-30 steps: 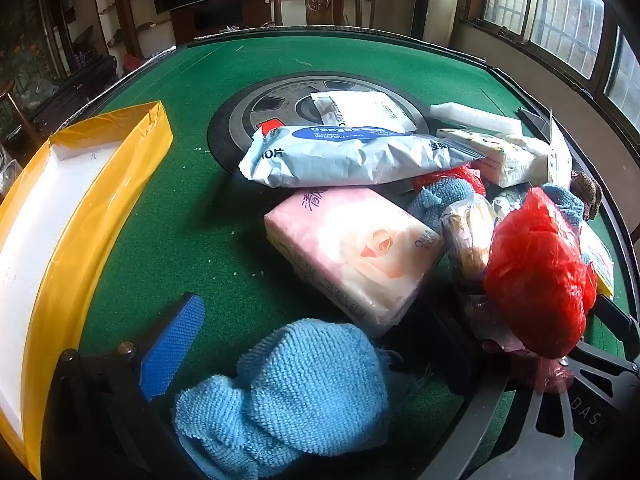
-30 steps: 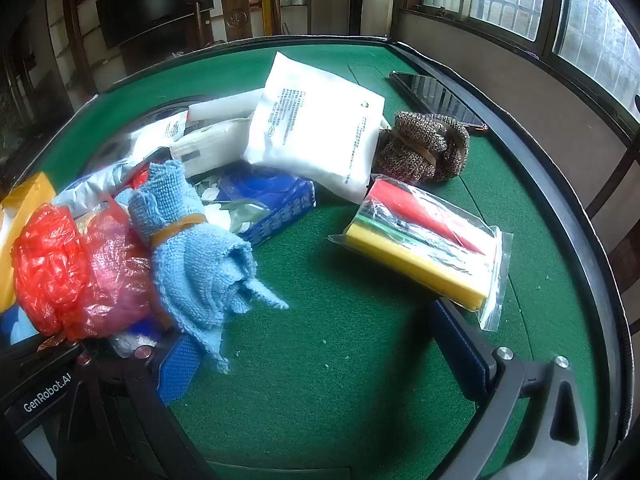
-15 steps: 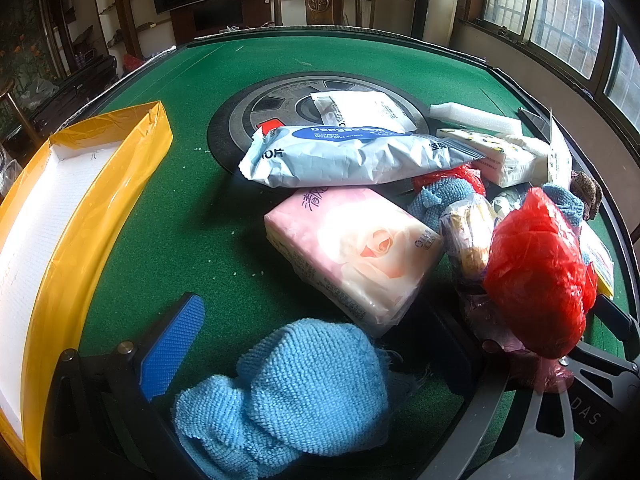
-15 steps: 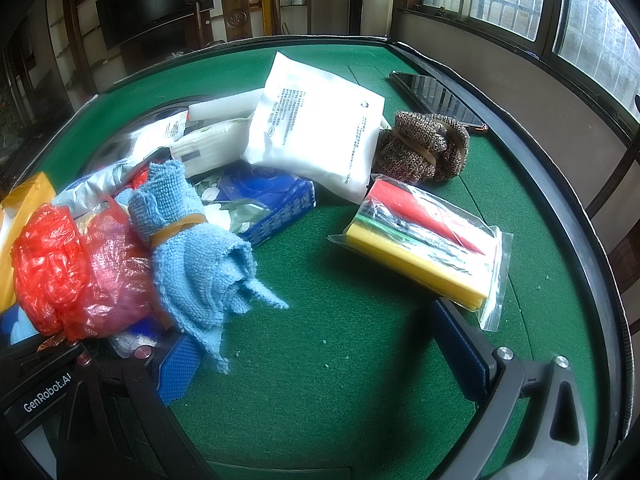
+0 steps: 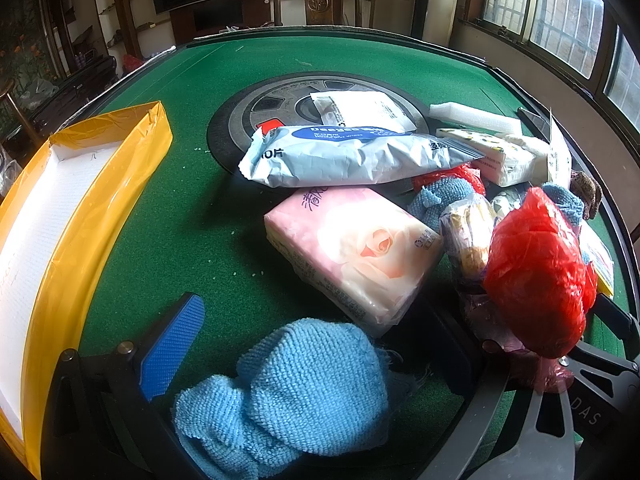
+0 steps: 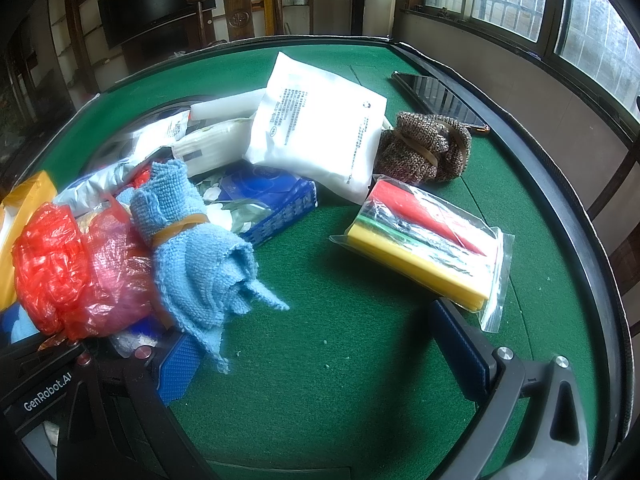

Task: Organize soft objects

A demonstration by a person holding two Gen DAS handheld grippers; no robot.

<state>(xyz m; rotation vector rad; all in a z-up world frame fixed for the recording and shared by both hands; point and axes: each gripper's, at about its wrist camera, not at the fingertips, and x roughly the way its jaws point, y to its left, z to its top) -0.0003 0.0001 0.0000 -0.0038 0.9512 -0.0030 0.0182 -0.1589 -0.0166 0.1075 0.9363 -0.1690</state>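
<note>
Blue cloth (image 5: pixel 304 388) between spread left gripper (image 5: pixel 316 344) fingers, pink tissue pack (image 5: pixel 352 252) just beyond, yellow tray (image 5: pixel 92 216) left

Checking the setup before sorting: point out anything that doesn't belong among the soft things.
A phone lies at the table's far right edge, hard and flat among soft goods. The yellow tray holds nothing, while packs and cloths sit heaped together.
</note>
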